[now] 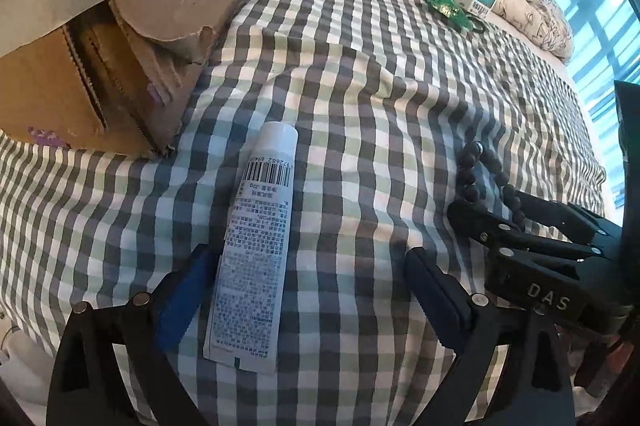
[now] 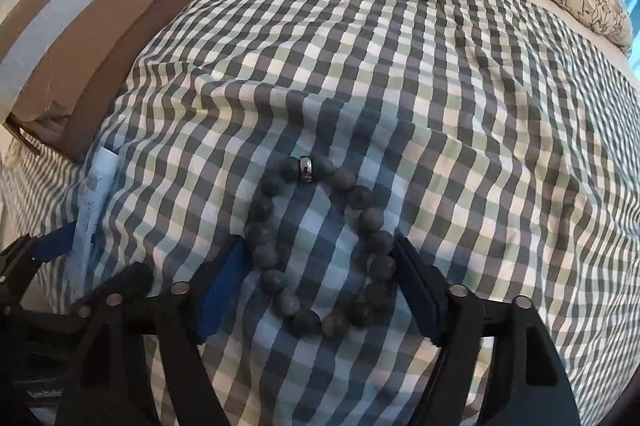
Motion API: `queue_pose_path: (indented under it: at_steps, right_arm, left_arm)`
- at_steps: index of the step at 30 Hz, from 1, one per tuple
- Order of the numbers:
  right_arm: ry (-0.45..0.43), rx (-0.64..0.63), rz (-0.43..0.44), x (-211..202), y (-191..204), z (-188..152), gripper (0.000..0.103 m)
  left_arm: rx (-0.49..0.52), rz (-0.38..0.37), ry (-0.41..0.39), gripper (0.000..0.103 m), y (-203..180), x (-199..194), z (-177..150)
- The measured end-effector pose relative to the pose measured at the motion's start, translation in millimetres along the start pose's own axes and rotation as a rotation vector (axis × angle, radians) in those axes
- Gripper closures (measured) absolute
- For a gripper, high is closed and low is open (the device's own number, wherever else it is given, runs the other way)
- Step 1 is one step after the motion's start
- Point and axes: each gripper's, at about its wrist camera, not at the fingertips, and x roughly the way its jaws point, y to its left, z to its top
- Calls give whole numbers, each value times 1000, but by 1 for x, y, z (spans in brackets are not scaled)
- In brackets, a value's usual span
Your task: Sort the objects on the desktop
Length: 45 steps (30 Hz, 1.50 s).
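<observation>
Left gripper [image 1: 308, 286], jaws spread, straddles the tube [image 1: 256, 242] on the checked cloth [image 1: 360, 106]; right gripper [image 2: 316, 286], likewise spread, brackets the bracelet [image 2: 320, 246]. Risk: the beads may roll from the pads [image 2: 218, 286]; the tube lies off-centre and may twist.

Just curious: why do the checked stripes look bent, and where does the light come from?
Left wrist view: fisheye lens curves the checked cloth; daylight enters from the window at the right. Right wrist view: same bulging, and the bead bracelet looks slightly soft.

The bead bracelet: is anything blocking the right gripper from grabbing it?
Nothing visible does. The bead bracelet already lies between the open right gripper fingers on the checked cloth, with nothing on top.
</observation>
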Motion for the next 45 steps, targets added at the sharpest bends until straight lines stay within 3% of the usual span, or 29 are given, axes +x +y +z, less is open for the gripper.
queue_pose_path:
  at_steps: [1, 2, 3, 4, 6, 11, 17, 20, 24, 29, 37, 45]
  right_arm:
    - [-9, 2, -3, -2, -1, 0, 48]
    - [-17, 7, 2, -5, -3, 1, 60]
    - [-22, 10, 7, -8, -5, 1, 74]
    - [-27, 10, 13, -11, -6, 1, 78]
    - [-35, 9, 25, -16, -8, 0, 91]
    - [-76, 16, 64, -40, -14, -1, 91]
    - [-137, 22, 96, -75, -20, 0, 92]
    - [-151, 25, 107, -85, -20, 2, 92]
    - [-167, 26, 136, -102, -19, 7, 92]
    - [-204, 19, 176, -124, -11, 21, 92]
    - [-298, -50, 263, -170, 32, 74, 92]
    - [-361, -196, 387, -191, 113, 142, 92]
  left_arm:
    - [-9, 11, -10, 27, 2, -1, 1]
    - [-22, 20, -24, 49, 5, -4, 1]
    - [-37, 14, -35, 62, 7, -5, 4]
    - [-55, -14, -44, 74, 9, -6, 7]
    - [-77, -65, -63, 74, 15, -12, 6]
    - [-56, -123, -109, 74, 8, -23, 5]
    - [-43, -127, -158, 74, -4, -34, 4]
    - [-11, -145, -198, 74, -7, -51, -1]
    - [54, -107, -256, 74, -20, -78, -4]
    - [56, -146, -349, 74, -23, -122, 11]
    - [-27, -154, -474, 74, 17, -191, 64]
    - [-128, -57, -561, 74, 78, -227, 111]
